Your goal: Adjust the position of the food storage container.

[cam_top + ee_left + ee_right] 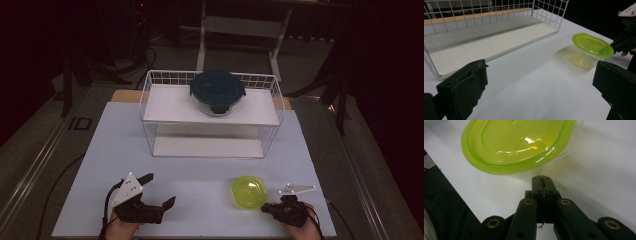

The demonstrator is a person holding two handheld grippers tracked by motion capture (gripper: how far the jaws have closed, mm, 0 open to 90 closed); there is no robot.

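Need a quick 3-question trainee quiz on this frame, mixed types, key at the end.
1. True or false: the left gripper is open, with nothing between its jaws.
2. Where is the dark-lidded container? A) top shelf of the wire rack B) bottom shelf C) on the table
3. Which thing sits right at the tips of the right gripper?

Key
1. True.
2. A.
3. The green-lidded tub; the right gripper's jaws are shut at its rim, but whether they pinch the lid's edge cannot be told.
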